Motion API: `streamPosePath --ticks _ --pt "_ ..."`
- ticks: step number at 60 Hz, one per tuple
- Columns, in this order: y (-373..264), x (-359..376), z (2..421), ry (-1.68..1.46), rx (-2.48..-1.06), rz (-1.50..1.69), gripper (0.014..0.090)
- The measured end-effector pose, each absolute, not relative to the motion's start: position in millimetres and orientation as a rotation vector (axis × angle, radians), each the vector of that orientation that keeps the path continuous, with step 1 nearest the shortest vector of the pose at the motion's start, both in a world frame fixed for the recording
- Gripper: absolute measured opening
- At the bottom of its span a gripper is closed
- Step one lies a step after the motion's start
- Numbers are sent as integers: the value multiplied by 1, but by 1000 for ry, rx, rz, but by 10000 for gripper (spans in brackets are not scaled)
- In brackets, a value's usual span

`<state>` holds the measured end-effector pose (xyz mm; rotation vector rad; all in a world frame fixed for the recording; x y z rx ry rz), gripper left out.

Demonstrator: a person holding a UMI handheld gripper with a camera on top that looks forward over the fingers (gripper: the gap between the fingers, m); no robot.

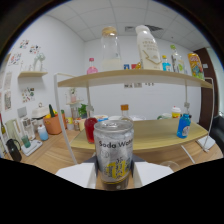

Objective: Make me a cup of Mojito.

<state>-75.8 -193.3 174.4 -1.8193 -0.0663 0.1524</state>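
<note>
Gripper view shows my gripper (114,176) clamped on the soda water can (114,152), held upright between both fingers, just in front of the wooden shelf (150,134). Its smooth, rounded wall worries me: a quick tilt could let it slip or spill.

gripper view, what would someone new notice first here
The silver soda water can stands out at once, upright between the tongs, whose white fingers flank it on either side; whether they press on it cannot be made out. Beyond it, a two-tier wooden shelf carries tall bottles along the top, a blue bottle on the lower board, and a red bottle just behind the can.
</note>
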Motion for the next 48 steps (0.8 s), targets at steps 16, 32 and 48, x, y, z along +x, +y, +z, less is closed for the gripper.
streamPosePath --ticks 16,32,48 --pt "-187 -83 115 -123 -1884 144 509" --pt "-189 -92 78 -141 -1935 158 508" --pt "-195 -84 69 -151 -1913 132 522"
